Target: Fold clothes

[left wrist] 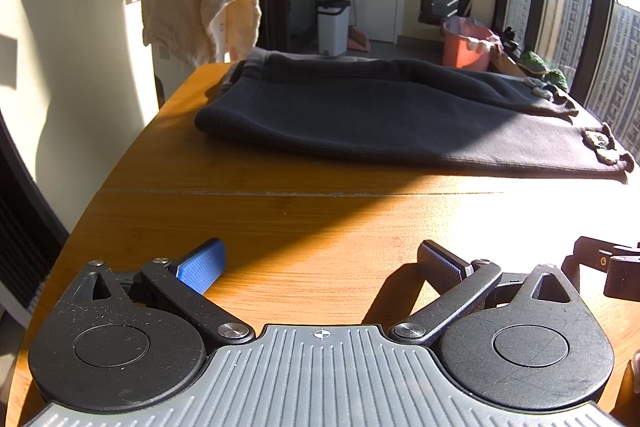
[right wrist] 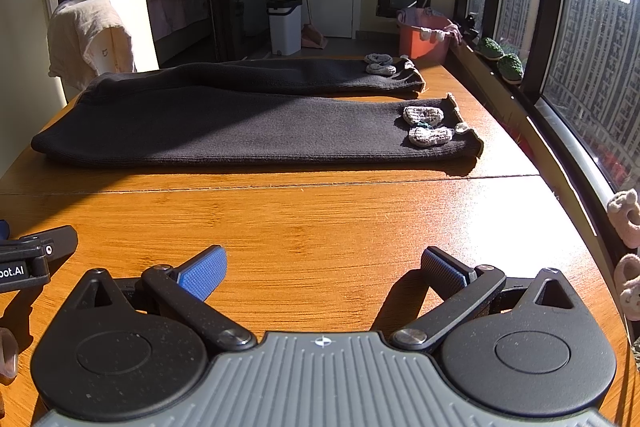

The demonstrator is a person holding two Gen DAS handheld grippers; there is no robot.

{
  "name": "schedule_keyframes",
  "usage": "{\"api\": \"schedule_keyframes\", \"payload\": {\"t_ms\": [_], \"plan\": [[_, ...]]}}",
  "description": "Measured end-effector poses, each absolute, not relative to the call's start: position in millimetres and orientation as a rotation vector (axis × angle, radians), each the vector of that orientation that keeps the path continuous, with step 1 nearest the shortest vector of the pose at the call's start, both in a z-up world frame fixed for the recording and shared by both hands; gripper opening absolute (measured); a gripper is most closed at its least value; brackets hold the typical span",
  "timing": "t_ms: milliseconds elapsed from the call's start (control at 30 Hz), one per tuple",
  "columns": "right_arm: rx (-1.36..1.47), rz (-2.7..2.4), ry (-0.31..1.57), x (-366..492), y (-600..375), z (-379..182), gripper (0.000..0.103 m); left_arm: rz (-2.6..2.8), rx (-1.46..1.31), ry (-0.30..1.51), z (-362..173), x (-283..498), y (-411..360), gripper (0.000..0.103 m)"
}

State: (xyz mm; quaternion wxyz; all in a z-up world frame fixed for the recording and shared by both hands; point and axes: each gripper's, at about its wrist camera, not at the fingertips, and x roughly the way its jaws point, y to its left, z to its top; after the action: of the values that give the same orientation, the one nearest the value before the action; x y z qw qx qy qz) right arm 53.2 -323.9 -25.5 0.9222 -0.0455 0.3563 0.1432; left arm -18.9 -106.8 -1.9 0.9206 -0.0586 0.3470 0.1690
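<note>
dark trousers (right wrist: 240,119) lie flat on the desk (right wrist: 320,223); left tool (left wrist: 320,267) and right tool (right wrist: 322,269) gape wide, holding nothing.

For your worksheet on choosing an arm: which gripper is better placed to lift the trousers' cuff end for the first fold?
Probably the right gripper: the cuffs lie on its side, the waistband nearer the left gripper. Both are open.
</note>
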Motion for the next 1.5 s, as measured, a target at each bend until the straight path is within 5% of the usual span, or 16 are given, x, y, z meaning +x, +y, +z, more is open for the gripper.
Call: {"api": "schedule_keyframes", "payload": {"t_ms": [300, 533, 800, 933, 1300, 1500], "plan": [[-0.124, 0.368, 0.728, 55, -325, -25, 0.103, 0.163, -0.056, 0.762, 5, -4, -106, 0.103], [-0.093, 0.540, 0.731, 80, -338, -15, 0.103, 0.054, -0.123, 0.610, 51, 50, -84, 0.103], [-0.024, 0.564, 0.671, 166, -327, 19, 0.103, 0.088, -0.156, 0.819, 11, 118, -39, 0.103], [-0.020, 0.569, 0.798, 188, -317, -9, 0.103, 0.100, -0.096, 0.792, 1, 100, -42, 0.103], [-0.112, 0.595, 0.757, 105, -346, -17, 0.103, -0.067, -0.199, 0.769, 16, 13, -40, 0.103], [-0.190, 0.576, 0.769, 102, -333, -17, 0.103, 0.067, -0.360, 0.668, 42, 50, 21, 0.103]]}}
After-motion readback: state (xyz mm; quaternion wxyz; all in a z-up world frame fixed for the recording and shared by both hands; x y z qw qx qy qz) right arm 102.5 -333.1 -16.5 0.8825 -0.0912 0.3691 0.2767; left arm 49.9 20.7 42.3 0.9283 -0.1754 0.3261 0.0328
